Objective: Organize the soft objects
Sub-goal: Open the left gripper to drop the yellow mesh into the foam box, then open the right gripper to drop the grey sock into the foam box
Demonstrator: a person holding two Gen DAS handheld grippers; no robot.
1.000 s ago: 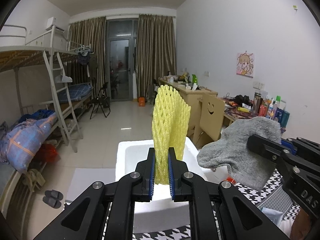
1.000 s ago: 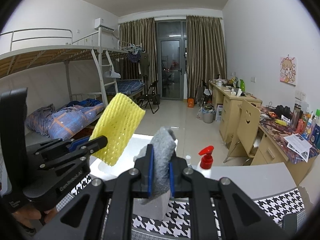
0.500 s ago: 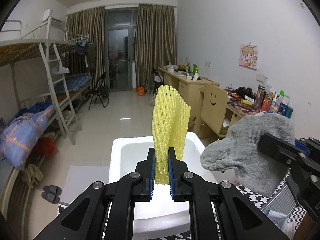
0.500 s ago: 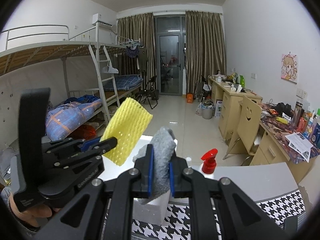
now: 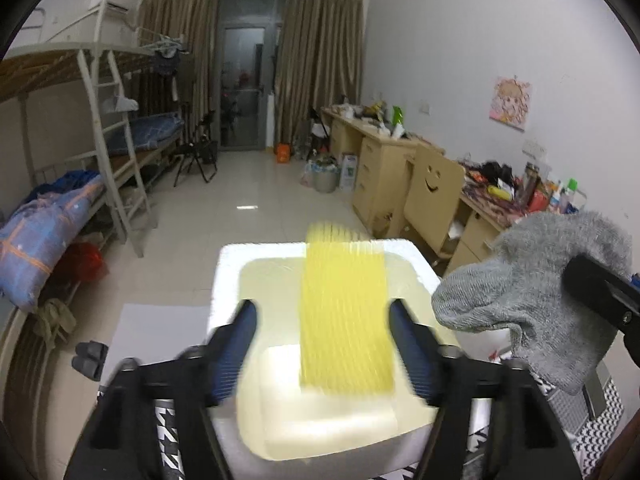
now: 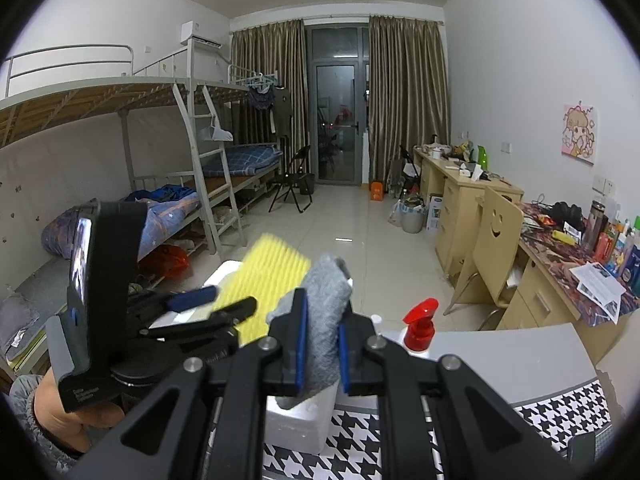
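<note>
Foam net (image 5: 344, 312), streaked with blur, seems to be dropping between our left tongs (image 5: 324, 340), whose jaws have just been opening, into the white box (image 5: 228, 280). Right tongs (image 6: 322, 350) grip the grey sock (image 6: 324, 312); we should centre it over the box before letting go.
</note>
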